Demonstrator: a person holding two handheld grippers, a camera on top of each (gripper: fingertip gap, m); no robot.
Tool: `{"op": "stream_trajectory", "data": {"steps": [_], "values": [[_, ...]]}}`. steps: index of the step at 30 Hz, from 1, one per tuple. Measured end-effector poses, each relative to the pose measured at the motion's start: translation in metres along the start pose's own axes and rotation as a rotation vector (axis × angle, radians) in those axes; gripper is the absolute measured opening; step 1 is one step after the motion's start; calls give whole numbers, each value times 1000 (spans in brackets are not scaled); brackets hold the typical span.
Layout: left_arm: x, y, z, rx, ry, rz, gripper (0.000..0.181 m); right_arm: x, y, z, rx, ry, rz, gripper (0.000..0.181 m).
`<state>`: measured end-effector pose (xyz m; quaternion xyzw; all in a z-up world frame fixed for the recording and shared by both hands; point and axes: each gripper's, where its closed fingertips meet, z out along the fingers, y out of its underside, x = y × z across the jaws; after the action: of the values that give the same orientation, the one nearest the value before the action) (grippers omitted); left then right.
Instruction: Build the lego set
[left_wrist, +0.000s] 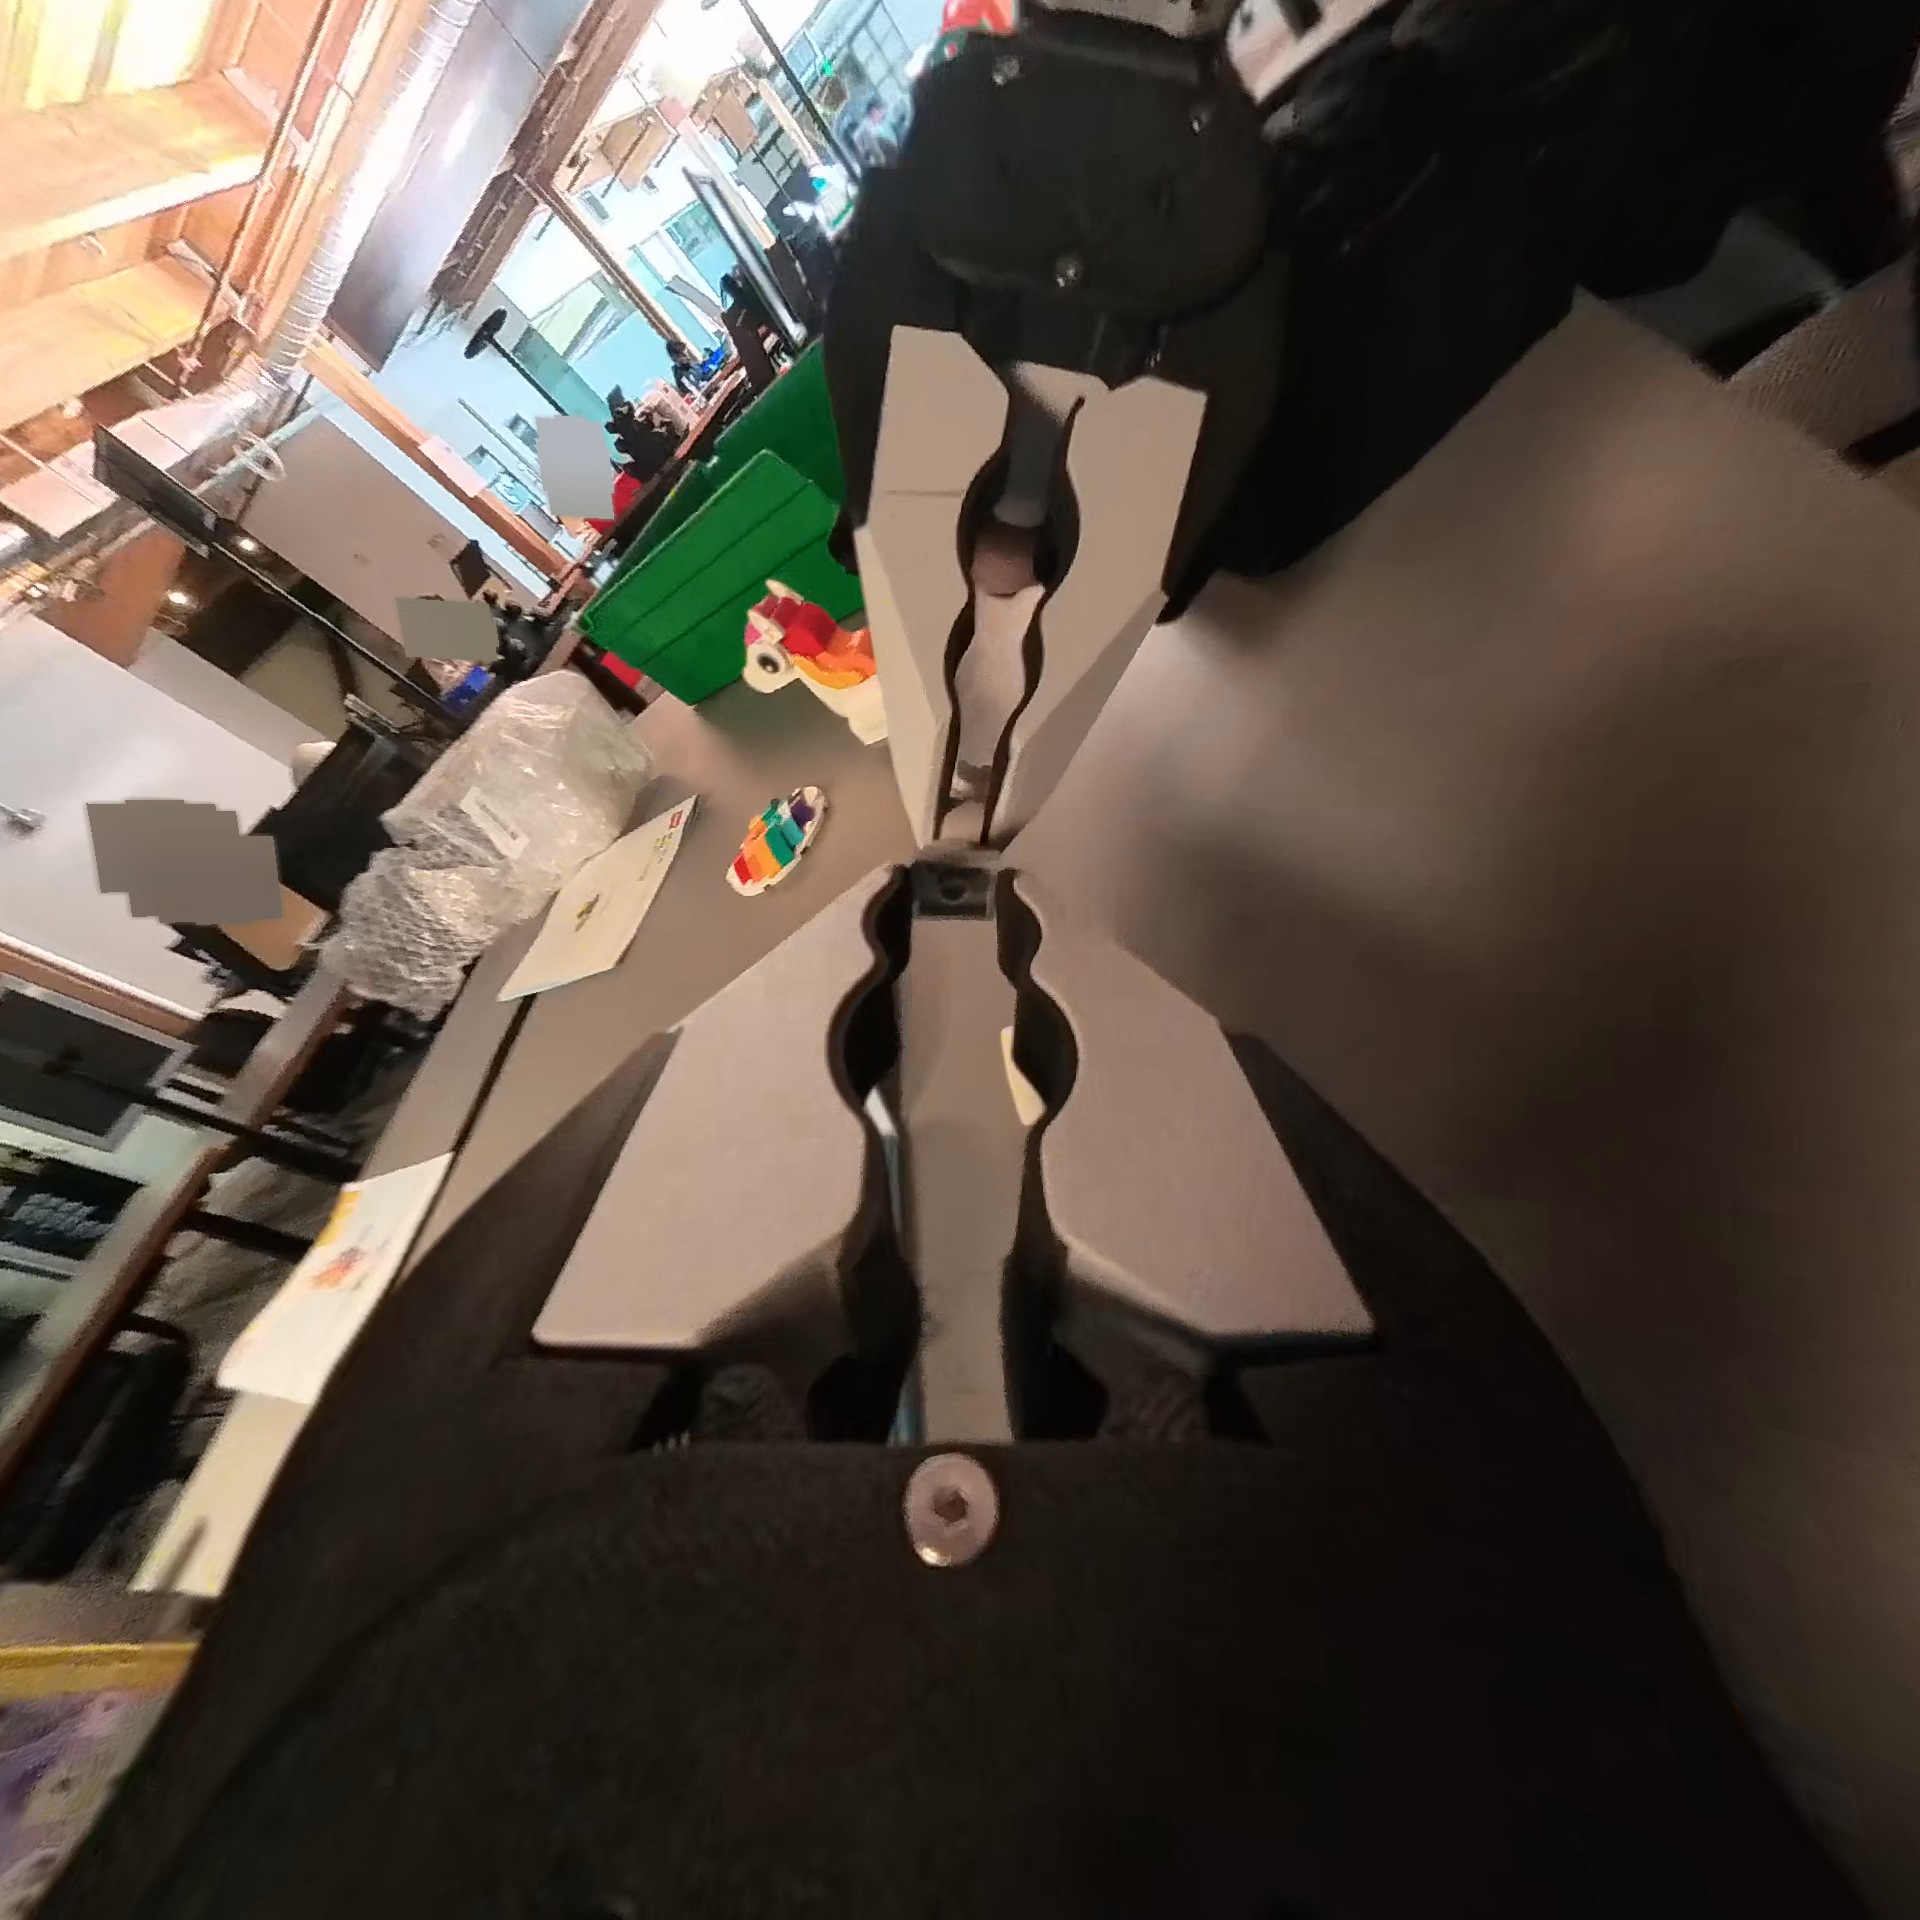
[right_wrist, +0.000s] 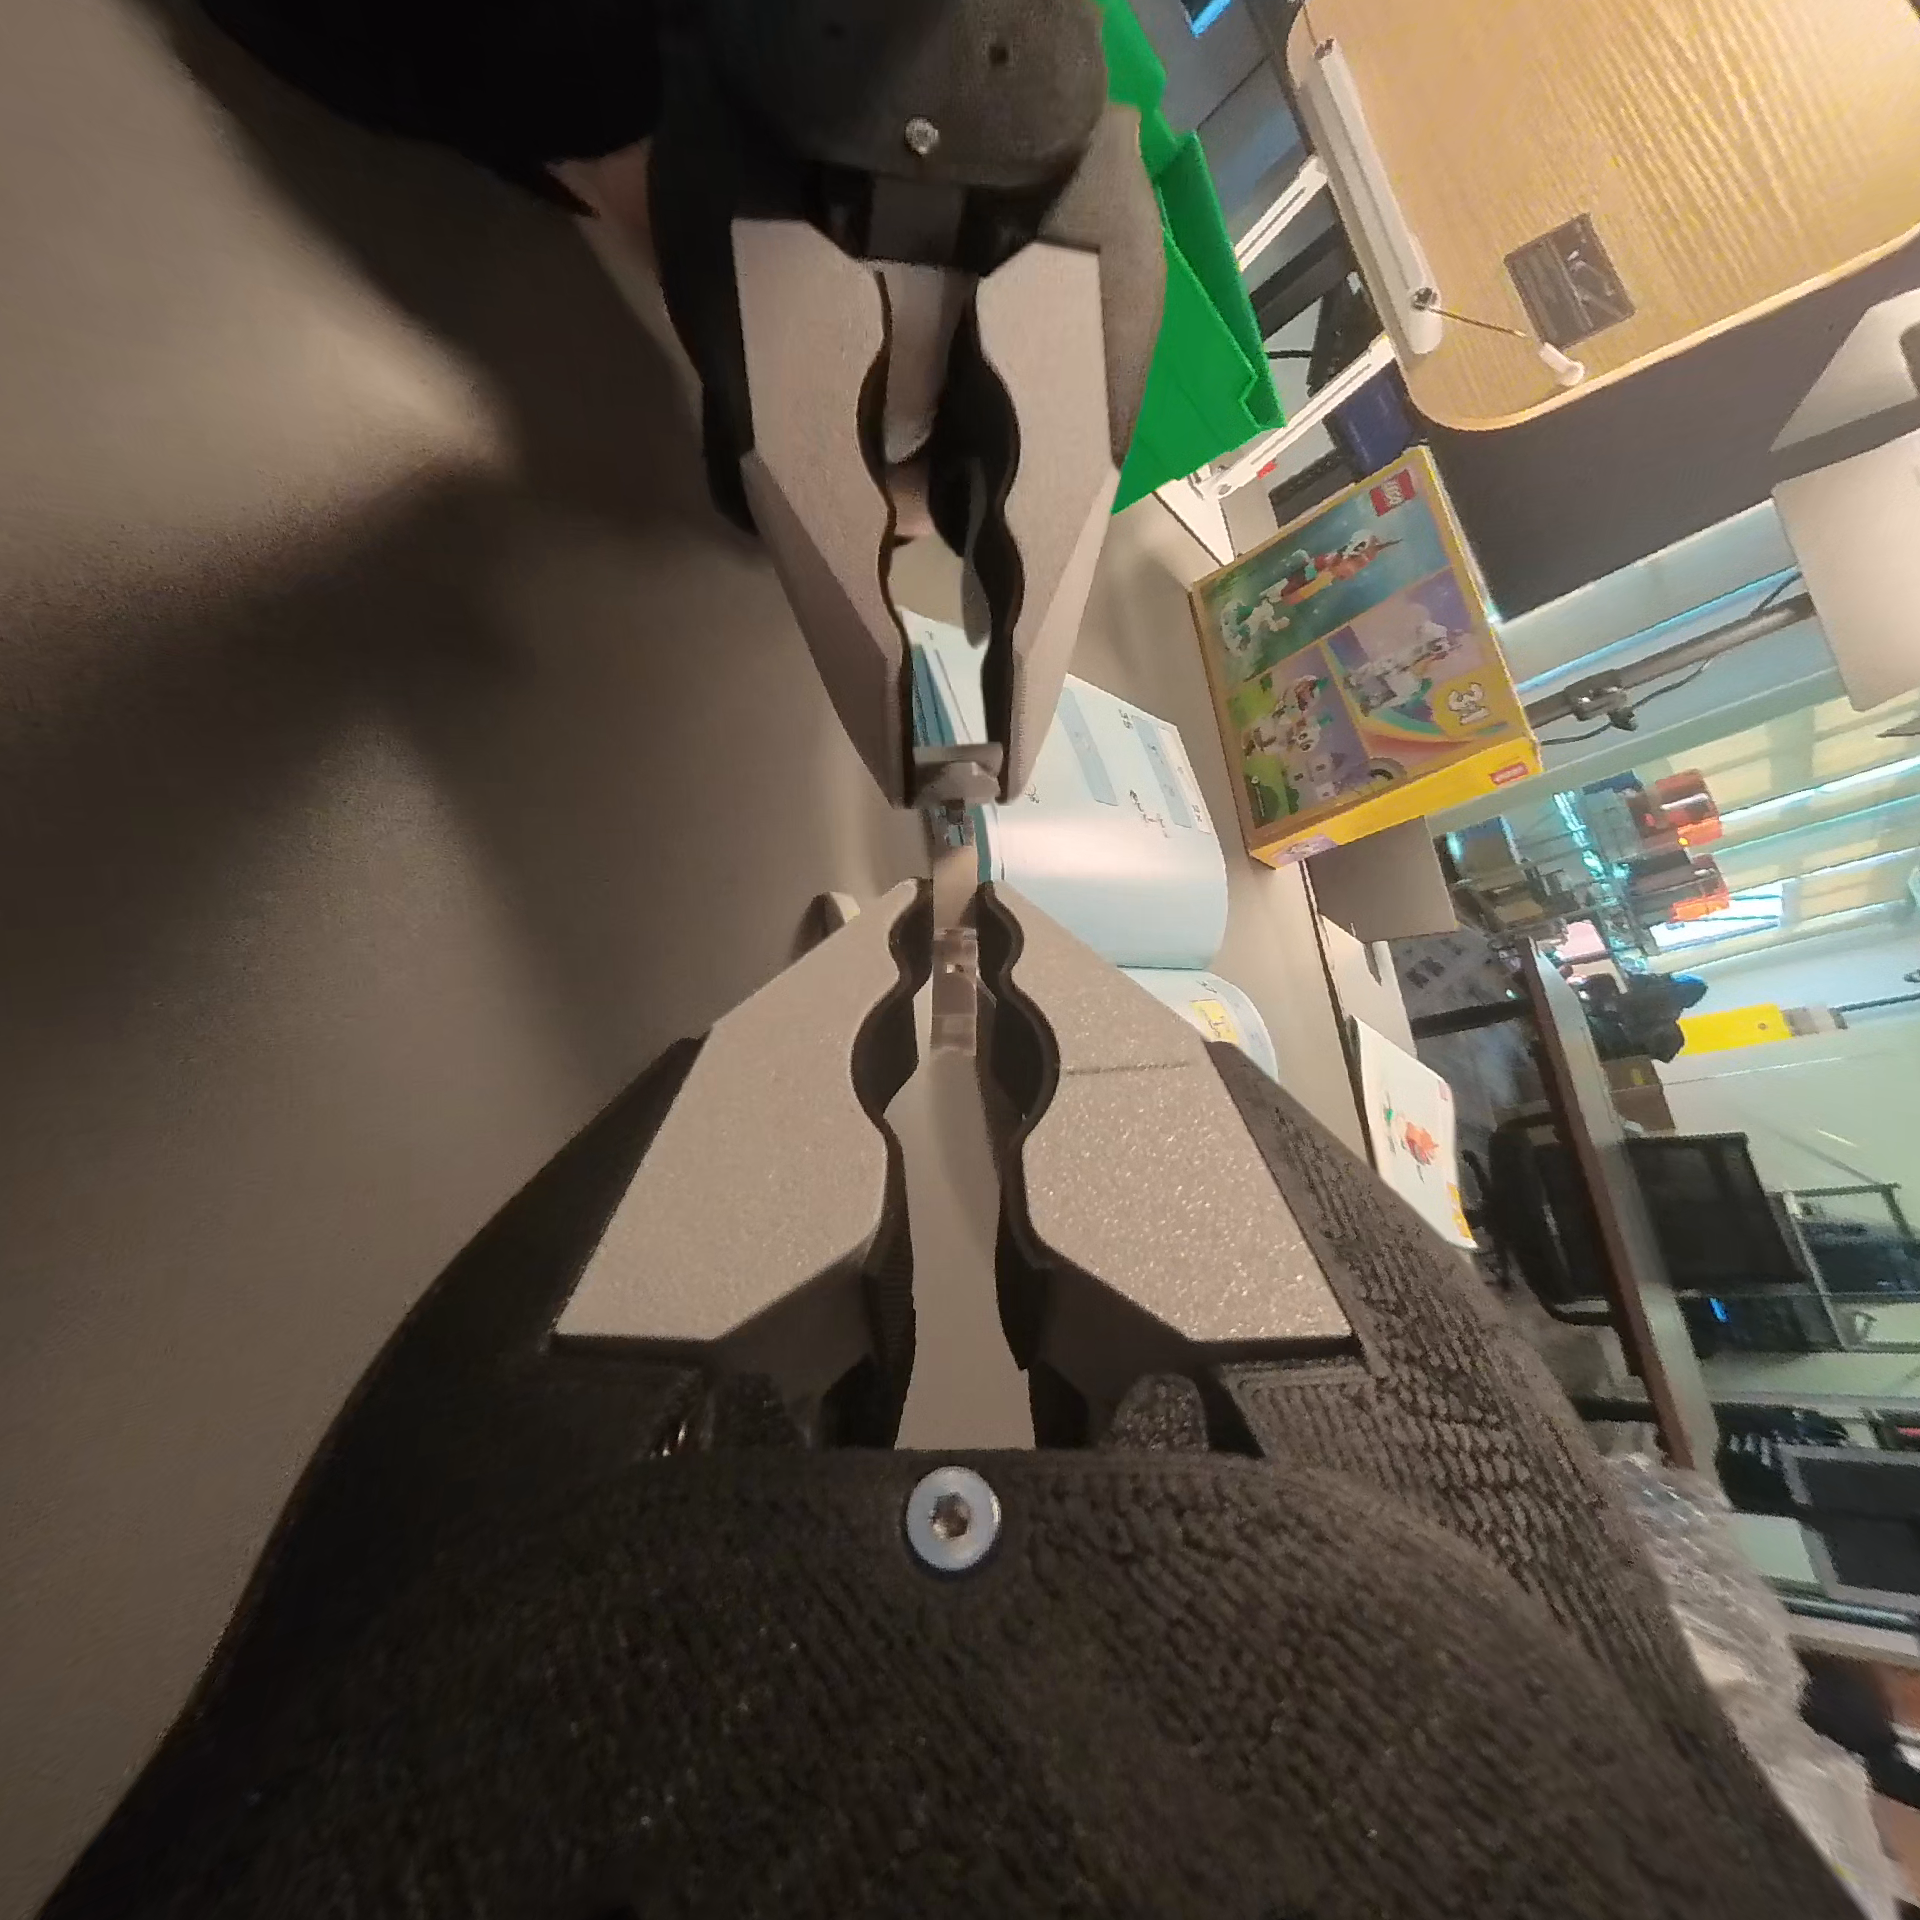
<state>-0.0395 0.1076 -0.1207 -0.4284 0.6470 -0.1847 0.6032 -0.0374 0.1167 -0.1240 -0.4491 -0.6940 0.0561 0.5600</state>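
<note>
Gripped at the tips of the left gripper (left_wrist: 951, 891), a small dark grey lego piece (left_wrist: 948, 890) sits between fingers (left_wrist: 727, 1164) closed nearly together on it. Straight ahead at twelve o'clock, tip to tip, the right gripper (left_wrist: 966, 816) faces it, its fingers drawn narrow around a small pale piece (right_wrist: 951, 982) that is hard to make out. Both meet just above the grey worktop (left_wrist: 1455, 831).

At ten o'clock in the left wrist view lies a round rainbow-coloured lego build (left_wrist: 777, 840), with a white and rainbow lego figure (left_wrist: 805, 655) beyond it, green bins (left_wrist: 717, 582) behind, and an instruction sheet (left_wrist: 603, 904) beside a bubble-wrapped bundle (left_wrist: 499, 831).

In the right wrist view an open instruction booklet (right_wrist: 1112, 831) lies at one o'clock, the lego box (right_wrist: 1361, 665) past it.
</note>
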Motion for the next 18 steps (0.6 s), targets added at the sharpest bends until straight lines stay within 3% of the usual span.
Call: {"op": "stream_trajectory", "data": {"steps": [1,8,18], "values": [[1,1,0,-15,-8,33,16,-1,1,0,-6,4,-15,5],[6,10,2,-56,-1,93,16,-6,6,6,-18,25,-72,5],[4,0,-4,49,30,-35,15,-5,-4,5,103,26,35,5]]}}
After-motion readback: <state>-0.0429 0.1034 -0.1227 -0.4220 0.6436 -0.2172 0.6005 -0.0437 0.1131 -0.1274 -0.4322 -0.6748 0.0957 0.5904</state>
